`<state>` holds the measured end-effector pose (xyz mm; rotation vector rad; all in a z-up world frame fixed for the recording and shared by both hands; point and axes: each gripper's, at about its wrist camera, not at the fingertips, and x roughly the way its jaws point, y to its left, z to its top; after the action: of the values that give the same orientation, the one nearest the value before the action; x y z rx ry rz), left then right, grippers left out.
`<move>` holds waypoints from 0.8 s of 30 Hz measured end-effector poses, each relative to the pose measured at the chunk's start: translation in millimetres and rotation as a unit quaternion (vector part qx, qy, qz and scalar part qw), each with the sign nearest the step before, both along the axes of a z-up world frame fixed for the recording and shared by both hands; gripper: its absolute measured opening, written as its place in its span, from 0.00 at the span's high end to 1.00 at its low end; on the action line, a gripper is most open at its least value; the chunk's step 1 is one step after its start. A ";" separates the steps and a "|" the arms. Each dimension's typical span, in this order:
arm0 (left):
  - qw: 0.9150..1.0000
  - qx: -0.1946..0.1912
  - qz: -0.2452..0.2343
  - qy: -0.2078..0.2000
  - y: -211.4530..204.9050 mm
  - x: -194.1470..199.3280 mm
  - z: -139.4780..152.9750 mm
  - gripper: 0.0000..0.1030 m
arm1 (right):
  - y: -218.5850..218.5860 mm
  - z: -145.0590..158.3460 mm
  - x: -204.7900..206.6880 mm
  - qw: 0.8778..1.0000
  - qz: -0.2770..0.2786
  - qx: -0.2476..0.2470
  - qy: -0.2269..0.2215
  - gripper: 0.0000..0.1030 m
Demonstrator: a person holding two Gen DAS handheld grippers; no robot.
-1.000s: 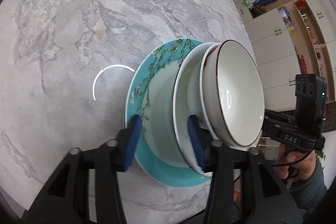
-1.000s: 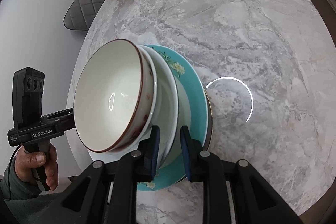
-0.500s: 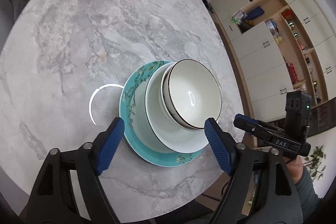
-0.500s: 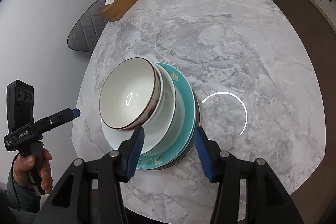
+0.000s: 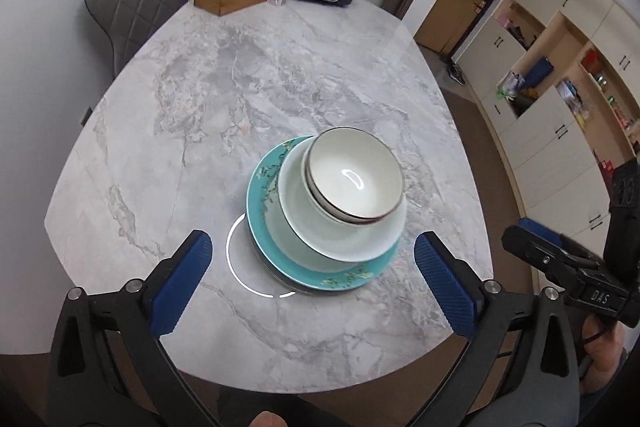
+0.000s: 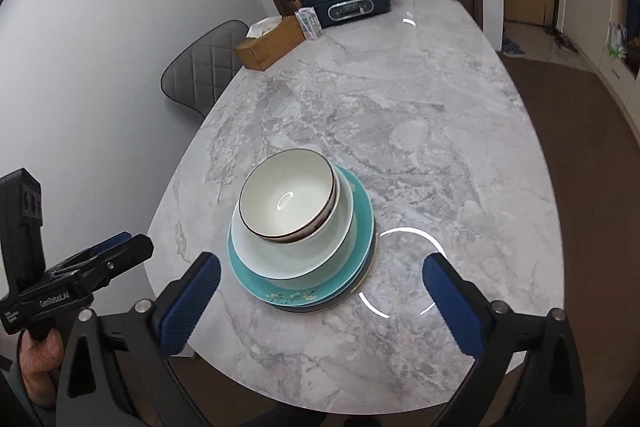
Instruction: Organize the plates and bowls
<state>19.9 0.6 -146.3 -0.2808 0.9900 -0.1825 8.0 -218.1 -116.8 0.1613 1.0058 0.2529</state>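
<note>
Marble tabletop (image 5: 224, 99) carries the whole stack in the lower centre of both wrist views: a teal floral plate (image 5: 264, 227) at the bottom, a pale wide bowl (image 5: 320, 239) on it, and a dark-rimmed white bowl (image 5: 354, 179) on top. The left gripper (image 5: 312, 279) and the right gripper (image 6: 320, 291) are both opening to their widest, hold nothing, and hang above and clear of the dishes. The top bowl sits off-centre toward the upper right of the left view, and looks tilted, so a knock to the table or a careless return of either tool could likely slide it off. The stack also stands fairly near the table's lower edge, where a nudge could push it over.
</note>
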 end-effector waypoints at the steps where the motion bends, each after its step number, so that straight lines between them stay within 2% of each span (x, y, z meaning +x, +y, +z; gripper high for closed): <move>1: 1.000 0.009 0.003 0.000 -4.8 -7.3 6.2 0.00 | 1.1 6.4 -5.2 1.000 -0.001 -0.019 -0.010 0.00; 4: 0.999 0.037 0.008 -0.025 -18.4 -28.8 29.2 0.00 | 2.4 20.9 -19.0 0.998 -0.011 -0.057 -0.029 0.00; 7: 0.993 0.104 0.031 -0.042 -29.0 -41.4 51.9 0.00 | 0.2 35.9 -31.0 0.997 -0.031 -0.066 -0.037 0.00; 10: 0.989 0.122 0.045 -0.067 -30.4 -55.4 73.1 0.00 | 4.3 55.0 -45.4 0.995 -0.041 -0.075 -0.059 0.00; 12: 0.990 0.105 0.044 -0.078 -26.2 -63.2 84.7 0.00 | 10.1 66.4 -54.2 0.993 -0.044 -0.085 -0.071 0.00; 14: 0.994 0.066 0.030 -0.087 -19.6 -67.8 92.9 0.00 | 15.8 78.0 -63.2 0.991 -0.052 -0.089 -0.080 0.00; 17: 0.995 0.059 0.004 -0.079 -13.8 -73.1 102.5 0.01 | 23.8 91.0 -72.4 0.990 -0.074 -0.092 -0.074 0.00; 20: 0.994 0.056 -0.005 -0.096 -4.4 -90.5 115.3 0.01 | 37.9 106.3 -83.4 0.989 -0.077 -0.094 -0.083 0.00; 24: 0.996 0.028 -0.007 -0.081 12.7 -101.8 118.6 0.01 | 57.5 118.0 -98.9 0.988 -0.083 -0.103 -0.083 0.00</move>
<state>-81.9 13.3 -27.7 -0.2049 0.8357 -0.1876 -90.9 -160.6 1.1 0.0354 0.8414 0.0083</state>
